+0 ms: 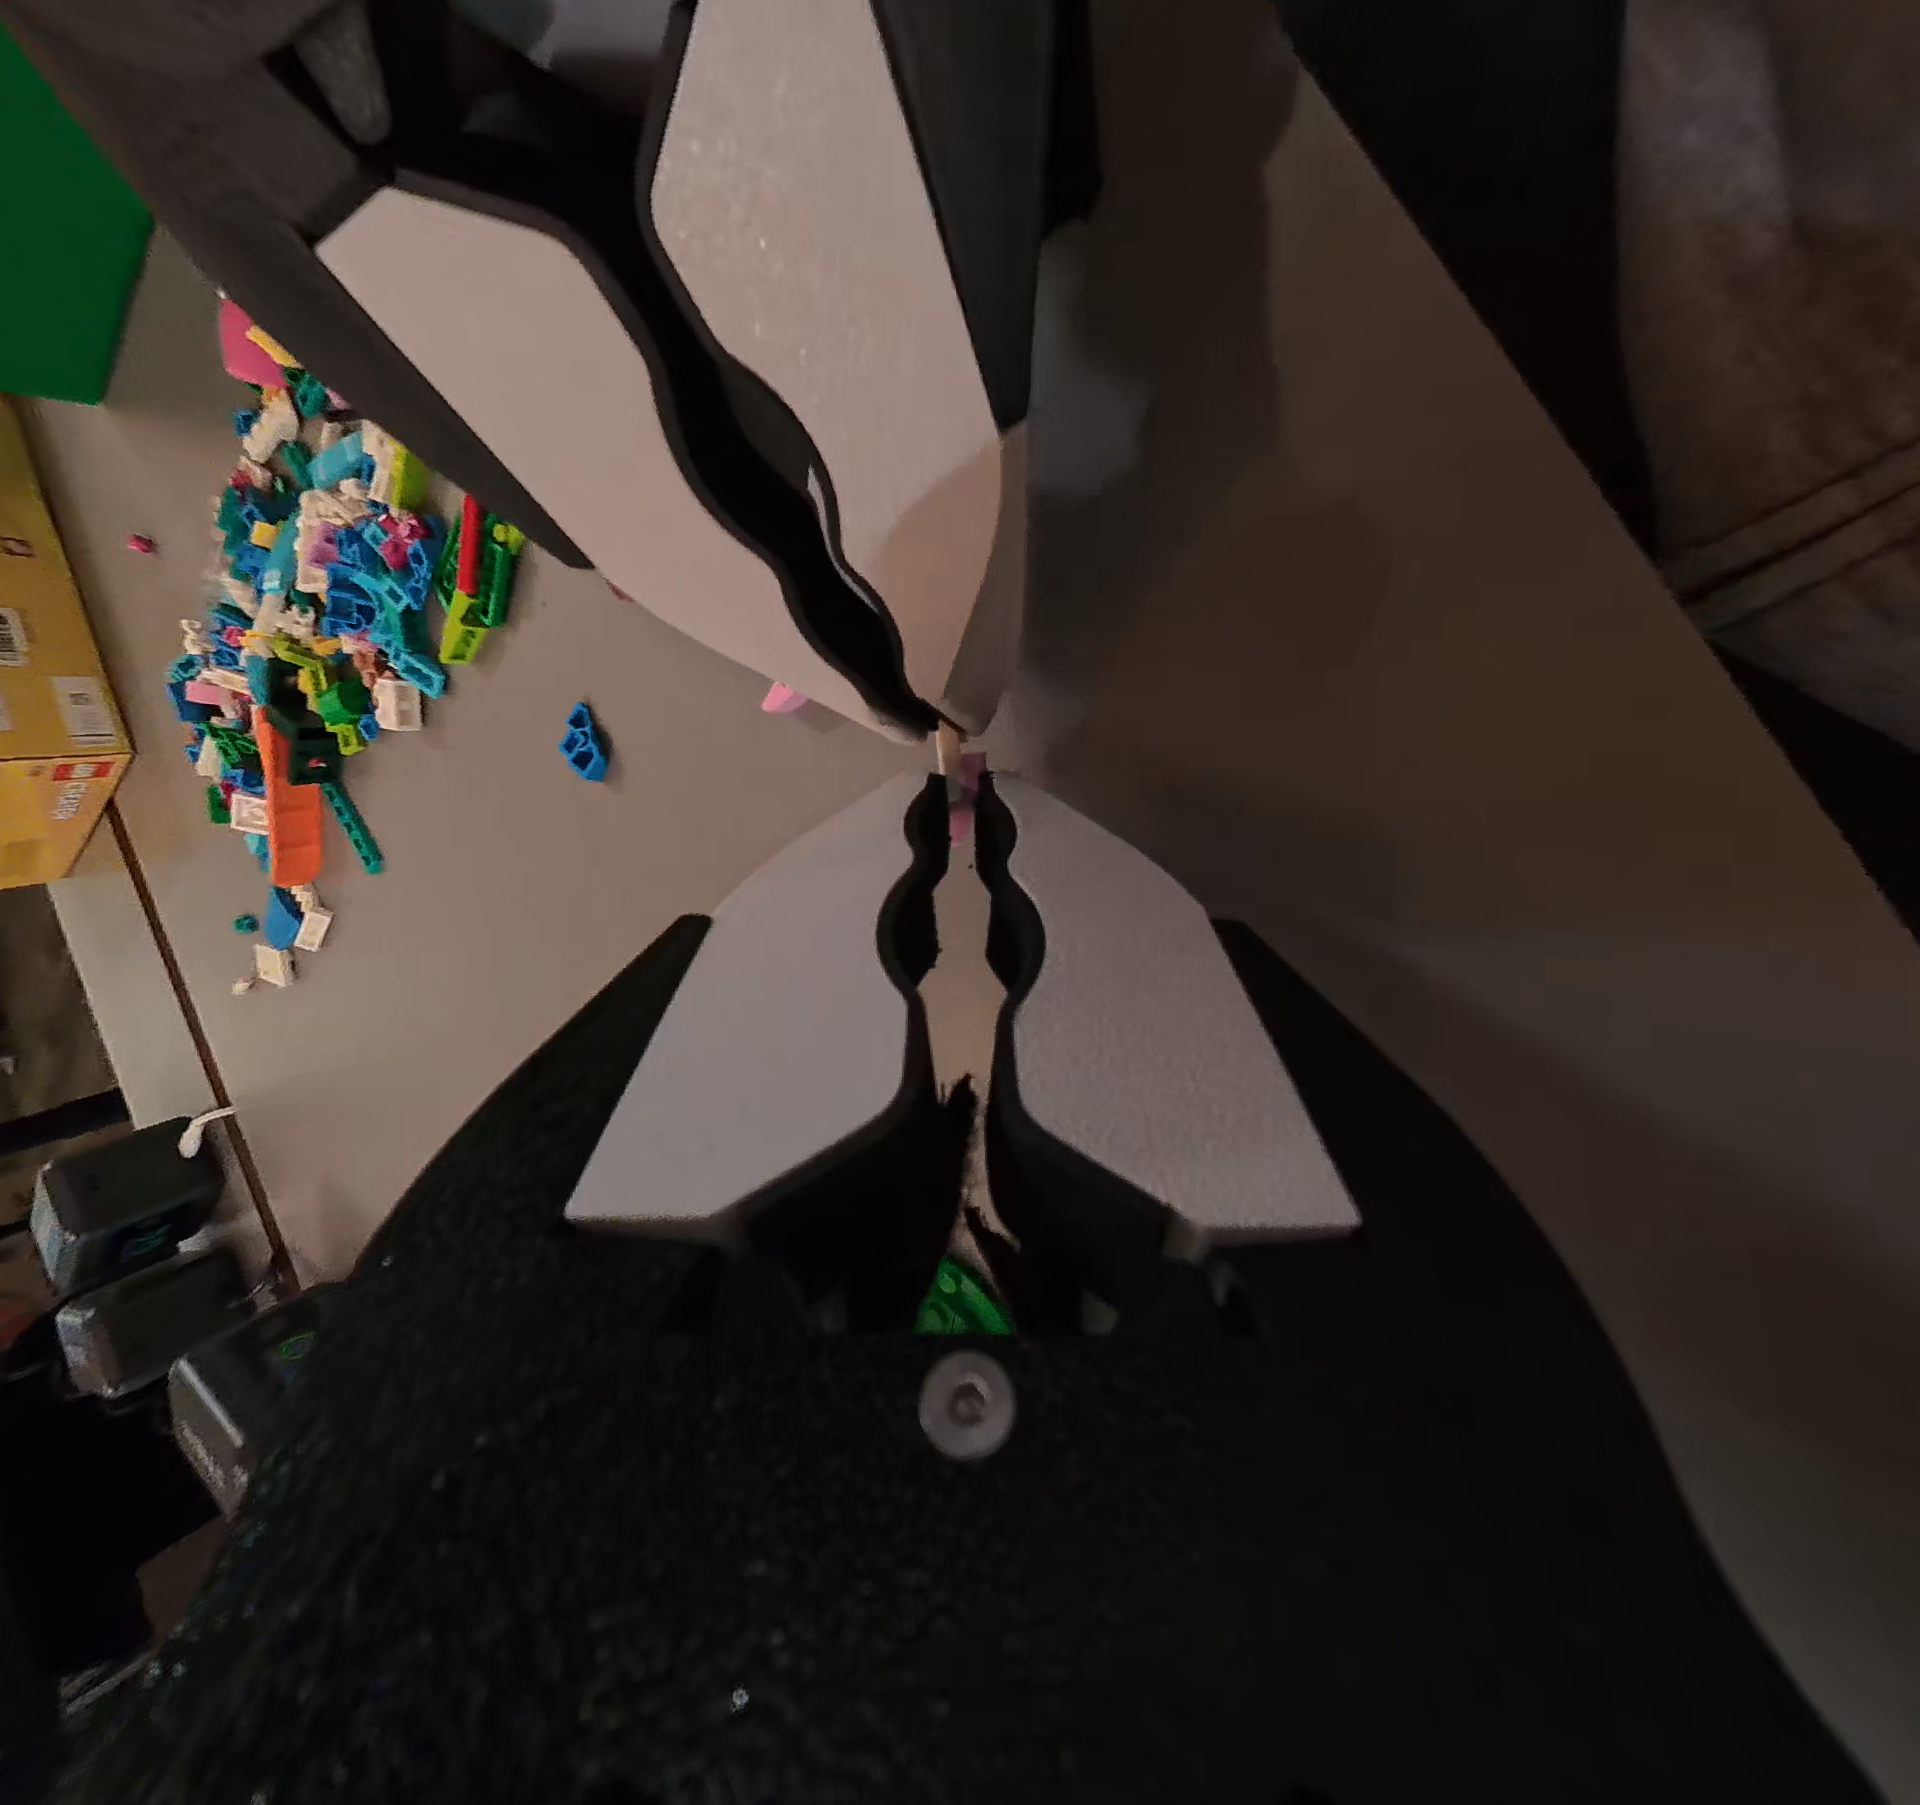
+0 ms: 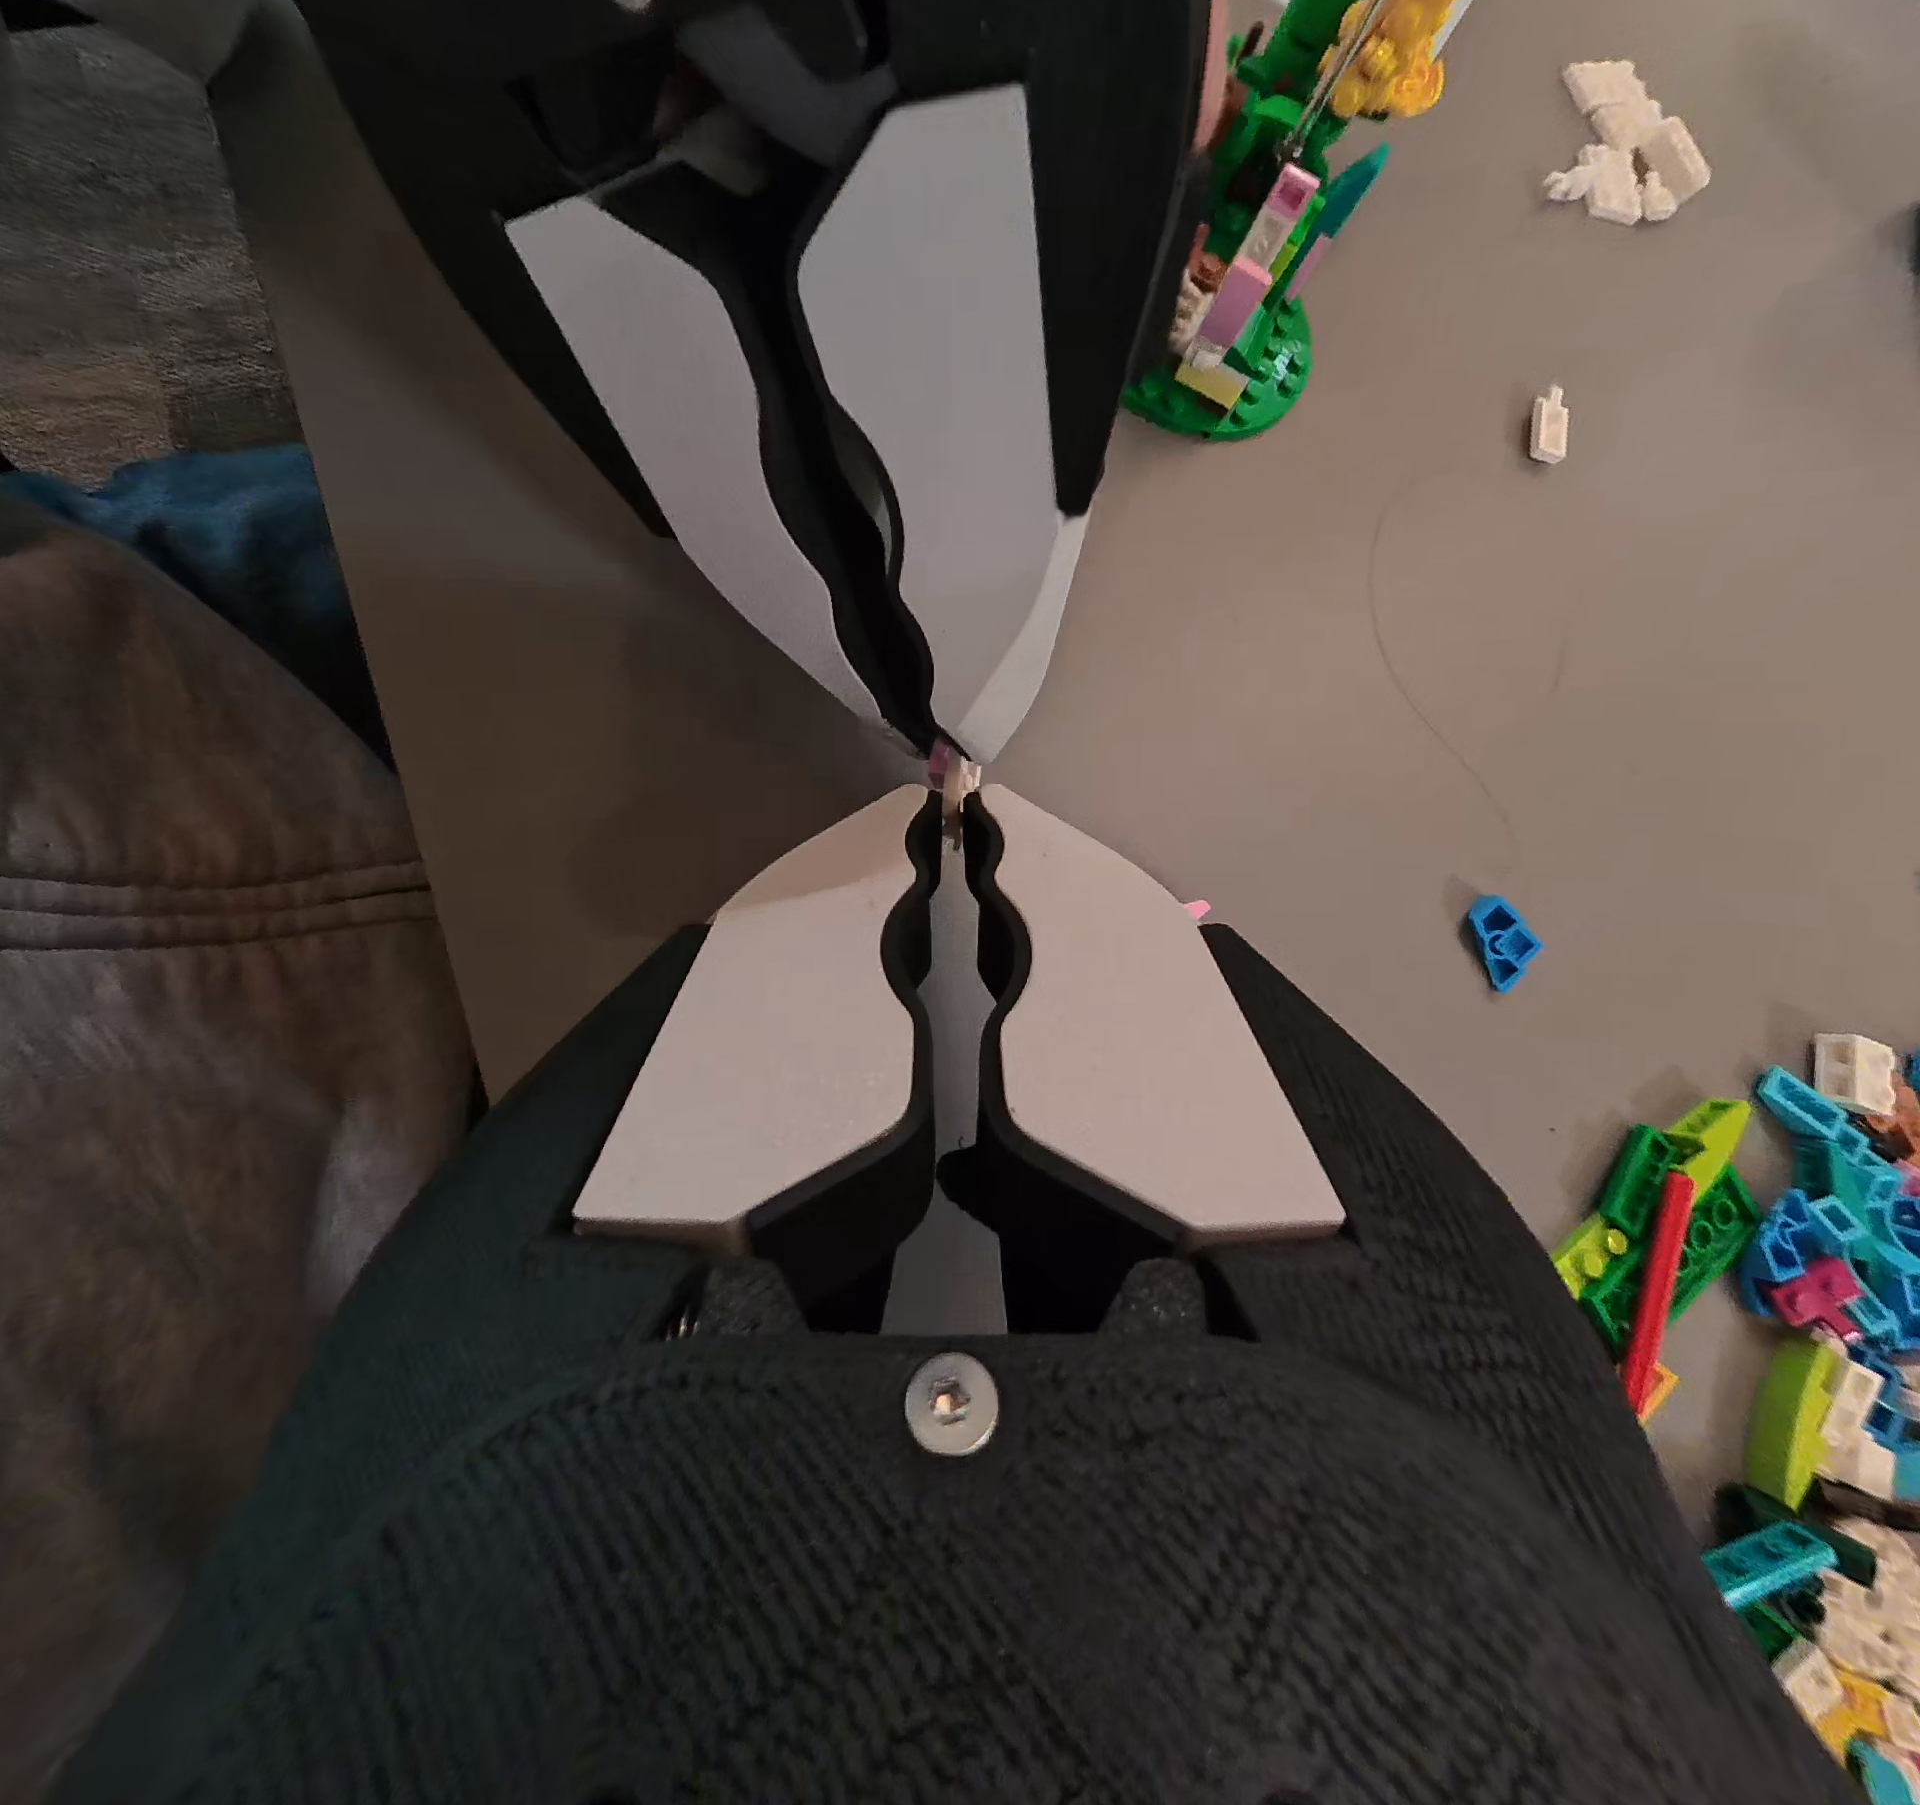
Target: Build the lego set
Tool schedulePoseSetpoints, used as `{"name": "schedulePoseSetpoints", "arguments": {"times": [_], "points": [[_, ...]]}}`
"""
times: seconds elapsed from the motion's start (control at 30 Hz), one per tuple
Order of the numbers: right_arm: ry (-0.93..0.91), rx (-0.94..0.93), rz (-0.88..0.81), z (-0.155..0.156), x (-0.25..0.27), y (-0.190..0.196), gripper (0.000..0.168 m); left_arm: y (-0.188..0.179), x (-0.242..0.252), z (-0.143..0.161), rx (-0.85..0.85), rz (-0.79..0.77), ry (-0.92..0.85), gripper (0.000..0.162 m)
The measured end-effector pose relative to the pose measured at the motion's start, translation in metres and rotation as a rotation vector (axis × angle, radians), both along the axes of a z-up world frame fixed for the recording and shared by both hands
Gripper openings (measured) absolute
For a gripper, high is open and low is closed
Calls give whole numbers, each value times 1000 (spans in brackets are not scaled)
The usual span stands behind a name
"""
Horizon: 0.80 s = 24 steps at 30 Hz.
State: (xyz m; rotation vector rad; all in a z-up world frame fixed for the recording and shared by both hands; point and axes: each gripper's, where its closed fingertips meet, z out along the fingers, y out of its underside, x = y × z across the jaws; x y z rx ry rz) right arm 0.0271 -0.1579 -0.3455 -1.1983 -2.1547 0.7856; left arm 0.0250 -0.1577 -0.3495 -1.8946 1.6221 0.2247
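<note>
where the two grippers meet tip to tip above the desk [image 2: 1299,612] near its edge, the left gripper [image 1: 961,799] has its jaws clamped on a small pink piece [image 1: 964,810] and the right gripper [image 2: 951,810] has its jaws pinched on a small white piece [image 2: 964,781], the two pieces touching; a loose pile of bricks [image 1: 312,633] lies farther in on the desk, a lone blue brick [image 2: 1503,943] sits apart from it, and a green flower model [image 2: 1262,280] stands upright beyond
</note>
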Motion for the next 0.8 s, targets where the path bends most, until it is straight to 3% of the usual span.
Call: {"name": "schedulePoseSetpoints", "arguments": {"times": [0.2,0.4,0.6,0.8], "points": [[8,-50,11,1,1,-5,3,-5,2,0,-34,43,-66,5],[59,13,79,0,4,-8,27,-4,-3,6,-27,139,-180,5],[241,26,126,22,-1,-13,20,-6,5,24,2,146,-364,5],[312,47,117,32,-2,-9,7,-5,6,33,40,143,-410,5]]}}
